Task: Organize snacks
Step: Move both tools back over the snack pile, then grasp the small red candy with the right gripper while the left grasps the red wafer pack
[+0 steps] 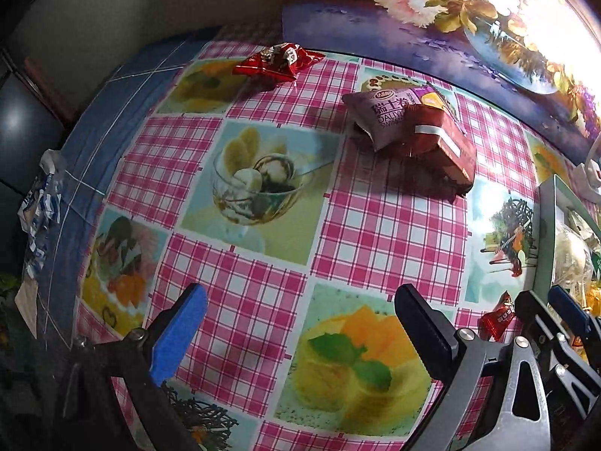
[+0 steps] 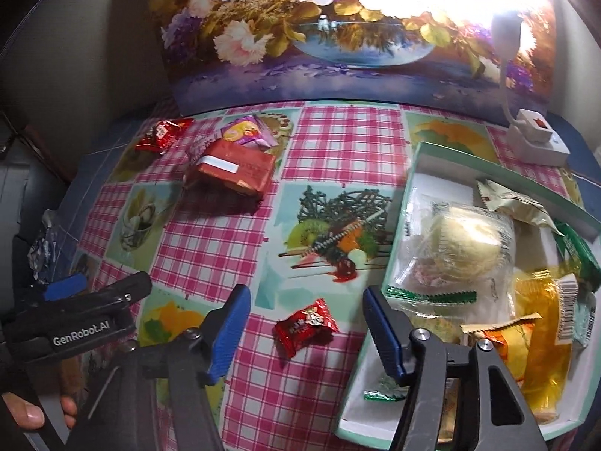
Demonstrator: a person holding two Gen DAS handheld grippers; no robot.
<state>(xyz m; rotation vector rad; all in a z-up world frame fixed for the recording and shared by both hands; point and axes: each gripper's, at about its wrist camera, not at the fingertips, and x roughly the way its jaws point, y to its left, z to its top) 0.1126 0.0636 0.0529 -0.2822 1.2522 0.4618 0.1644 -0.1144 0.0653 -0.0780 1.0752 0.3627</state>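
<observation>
My right gripper (image 2: pixel 306 323) is open and empty, its blue-padded fingers on either side of a small red candy (image 2: pixel 305 326) on the checked cloth; the candy also shows in the left wrist view (image 1: pixel 497 319). A mint-green box (image 2: pixel 407 191) at the right holds several wrapped snacks. My left gripper (image 1: pixel 300 323) is open and empty above the cloth. Farther off lie a purple swiss-roll pack (image 1: pixel 387 111) leaning on a dark red packet (image 1: pixel 443 146), and a red candy bag (image 1: pixel 278 61); the dark red packet also shows in the right wrist view (image 2: pixel 234 171).
A flower painting (image 2: pixel 338 30) stands along the back edge. A white lamp base with a red switch (image 2: pixel 537 139) sits at the back right. Crumpled blue-white wrappers (image 1: pixel 39 206) lie at the table's left edge.
</observation>
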